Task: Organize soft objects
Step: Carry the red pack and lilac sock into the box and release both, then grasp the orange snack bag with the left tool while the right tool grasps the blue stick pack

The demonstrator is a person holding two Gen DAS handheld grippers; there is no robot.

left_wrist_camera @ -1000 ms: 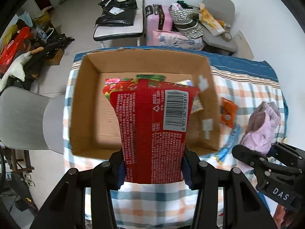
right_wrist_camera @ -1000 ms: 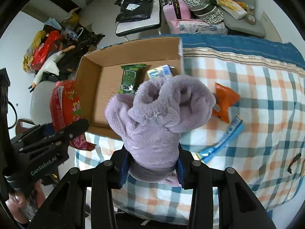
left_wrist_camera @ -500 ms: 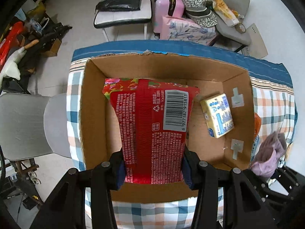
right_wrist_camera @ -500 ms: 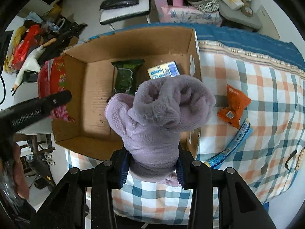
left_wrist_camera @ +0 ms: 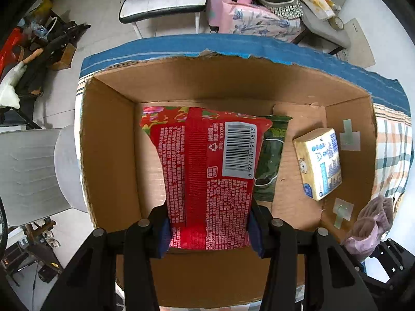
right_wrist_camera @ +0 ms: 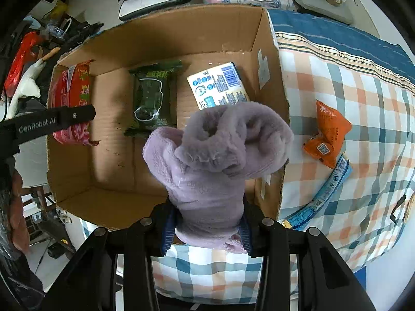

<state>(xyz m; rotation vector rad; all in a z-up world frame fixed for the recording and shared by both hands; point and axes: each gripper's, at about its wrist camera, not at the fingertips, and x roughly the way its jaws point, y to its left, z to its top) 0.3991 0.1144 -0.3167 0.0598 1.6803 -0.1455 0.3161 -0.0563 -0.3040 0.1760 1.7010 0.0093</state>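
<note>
The left gripper (left_wrist_camera: 208,229) is clamped on a red snack packet (left_wrist_camera: 207,171), its two fingers pressed against the packet's lower sides, and it holds the packet over the open cardboard box (left_wrist_camera: 109,142) with the barcode side (white label, red print all round) facing the camera. Below it on the box floor lie a dark green packet (left_wrist_camera: 269,160), partly covered from this view by the red one, and a pale yellow tissue pack (left_wrist_camera: 320,163) near the right wall. The right gripper (right_wrist_camera: 207,229) is closed on a lilac fleece item (right_wrist_camera: 215,165), bunched and folded over at the top; it looks like a plush sock or glove, though the folds make that hard to judge. It hangs above the box's near right corner, over the rim. In the right wrist view the red snack packet (right_wrist_camera: 71,103) appears at the box's left wall with the left gripper's finger across it. Outside the box, on the checked tablecloth (right_wrist_camera: 363,98), lie an orange packet (right_wrist_camera: 328,132) and, just beside it, a long blue sachet (right_wrist_camera: 326,191).
</note>
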